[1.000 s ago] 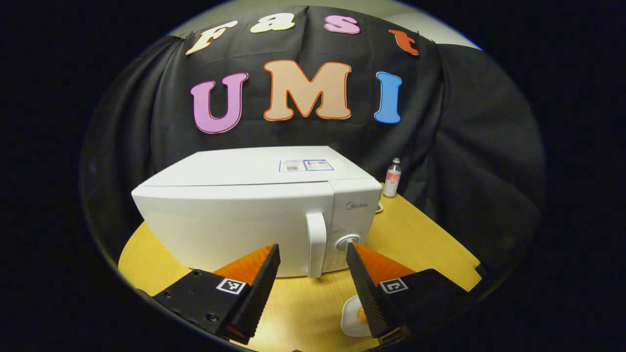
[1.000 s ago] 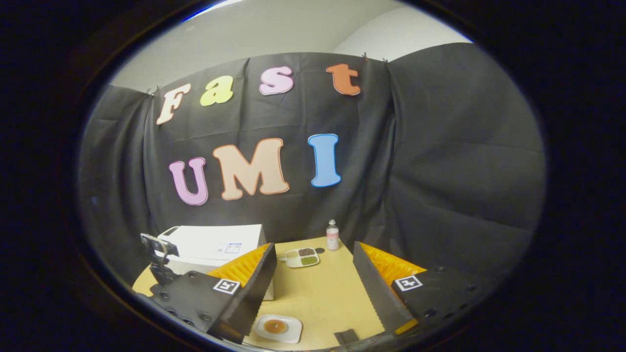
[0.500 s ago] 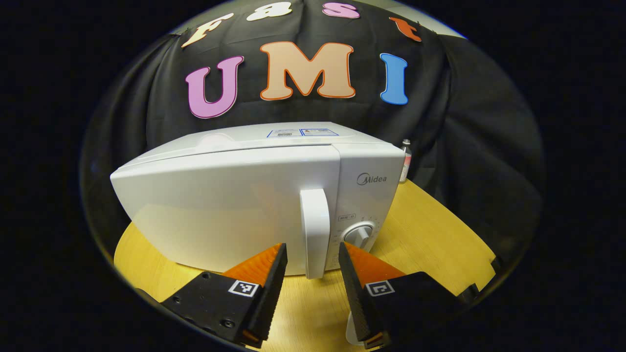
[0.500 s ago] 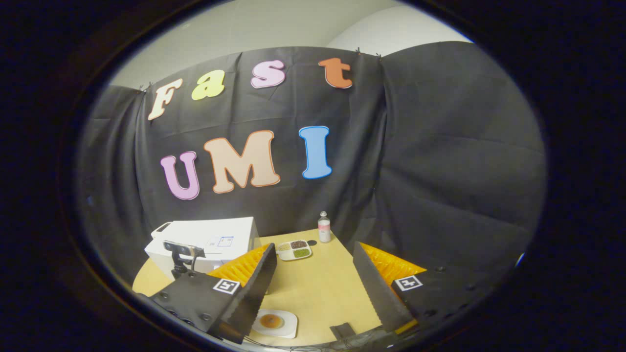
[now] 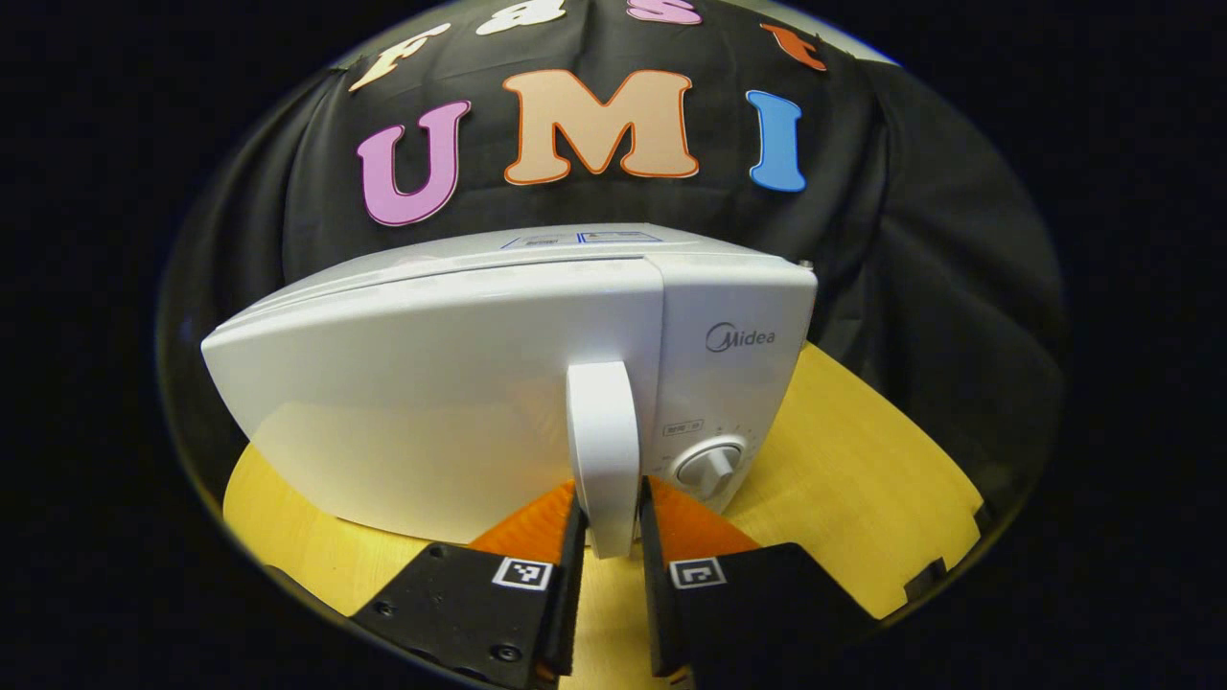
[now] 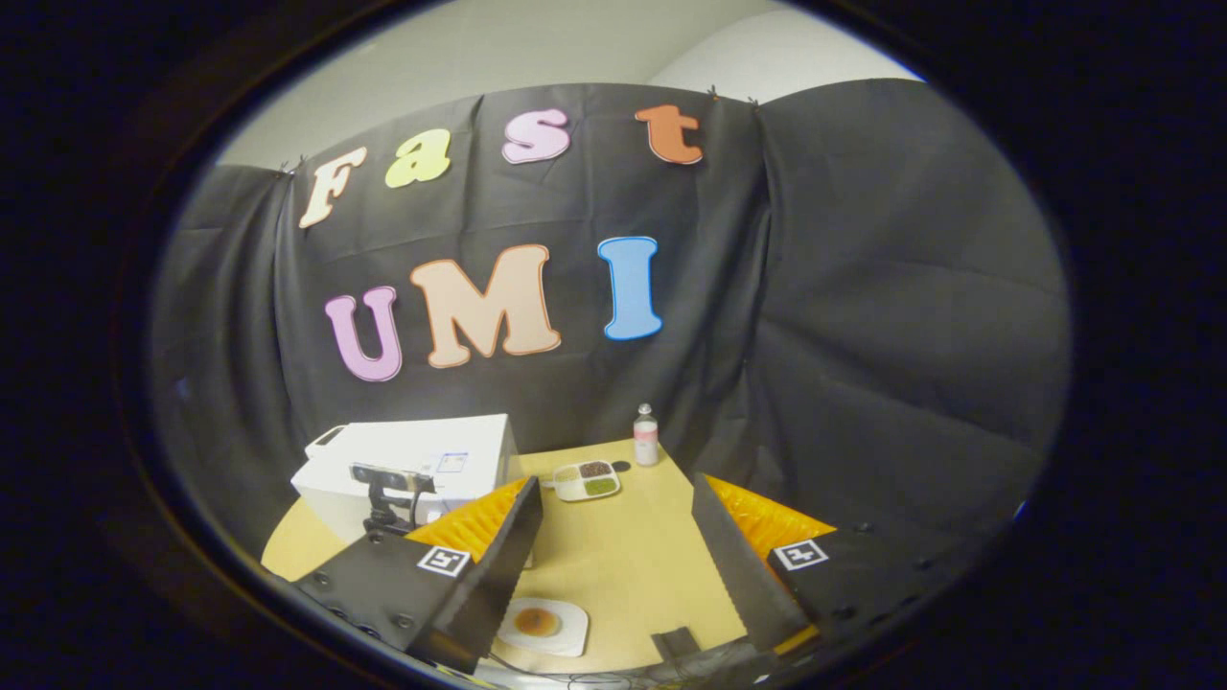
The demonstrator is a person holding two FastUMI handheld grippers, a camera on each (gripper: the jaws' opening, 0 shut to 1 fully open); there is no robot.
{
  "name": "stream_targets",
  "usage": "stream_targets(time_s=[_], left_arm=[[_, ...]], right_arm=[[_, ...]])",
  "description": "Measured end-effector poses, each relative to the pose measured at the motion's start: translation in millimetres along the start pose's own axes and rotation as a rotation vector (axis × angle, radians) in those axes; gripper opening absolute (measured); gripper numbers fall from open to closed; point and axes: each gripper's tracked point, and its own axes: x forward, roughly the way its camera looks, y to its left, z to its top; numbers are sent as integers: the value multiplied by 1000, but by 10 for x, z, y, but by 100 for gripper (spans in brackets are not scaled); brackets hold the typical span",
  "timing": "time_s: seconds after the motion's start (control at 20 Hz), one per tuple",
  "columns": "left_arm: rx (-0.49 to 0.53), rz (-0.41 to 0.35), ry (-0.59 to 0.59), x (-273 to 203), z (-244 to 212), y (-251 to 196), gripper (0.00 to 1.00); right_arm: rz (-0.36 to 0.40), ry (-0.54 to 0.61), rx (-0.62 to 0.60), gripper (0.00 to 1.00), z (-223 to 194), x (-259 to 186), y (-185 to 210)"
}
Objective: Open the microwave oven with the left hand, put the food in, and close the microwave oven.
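Microwave (image 5: 460, 383) fills my left gripper view, white, door shut, sitting on the yellow desk (image 5: 863, 479) toward nine o'clock of the desk's surface. Its vertical door handle (image 5: 604, 441) stands at about six o'clock in that view, just left of the control panel with the round dial (image 5: 707, 468) at four o'clock of the handle. My left tool (image 5: 606, 537) has its two fingers on either side of the handle's lower end, drawn in close against it; I read them as pinching the handle, though the exact contact on the far side is hard to see.

From the right gripper view, going left to right: the microwave (image 6: 412, 460) sits at eight o'clock, with the left tool's camera mount (image 6: 388, 489) in front of it. At six o'clock, near the desk's near edge, lies a white plate (image 6: 543, 628) carrying the food (image 6: 536, 623), a round brownish piece, well apart from the microwave door. Farther back, around twelve o'clock on the desk, is a small divided tray (image 6: 587, 480) with dark and green fillings, and just right of it a small bottle (image 6: 646, 436) stands upright against the wall cloth. My right tool (image 6: 613, 546) hangs above the desk with its fingers spread wide, gripping nothing.
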Motion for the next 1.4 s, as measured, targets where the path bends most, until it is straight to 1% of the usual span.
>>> stream_targets(time_s=[0.05,0.15,0.4,0.45,0.6,0.75,0.8,0.85,0.9,0.95,1.0,1.05,1.1,1.25,1.4], left_arm=[[0,4,-2,17,19,4,27],[-9,14,4,-5,11,-2,26],[-28,23,2,-22,6,-5,14],[-22,25,10,-20,8,-2,14],[-58,43,19,-45,-4,9,9],[-56,60,39,-61,-7,15,4],[-87,74,76,-177,-98,5,4],[-104,79,63,-311,-127,8,2],[-81,68,33,-385,-139,9,2],[-62,55,33,-481,-201,19,1],[-62,47,44,-589,-273,36,2],[-75,41,54,-686,-326,53,2],[-82,39,64,-771,-377,75,2],[-64,53,72,-980,-483,145,2],[-73,77,91,-1169,-586,215,8]], right_arm=[[-3,2,-4,99,-12,9,-20],[0,13,3,99,-57,10,-34],[19,29,16,99,-134,35,-36],[26,34,14,92,-155,29,-29],[36,51,16,92,-250,32,-20],[42,68,10,92,-338,43,-37],[40,71,4,92,-358,50,-60],[39,73,0,92,-383,61,-66],[43,77,0,92,-402,77,-58],[52,85,5,92,-437,87,-45],[73,97,11,92,-478,97,-3],[94,107,14,99,-531,122,44],[113,113,12,92,-553,141,79],[165,124,15,92,-623,171,200],[216,138,29,92,-660,172,320]])
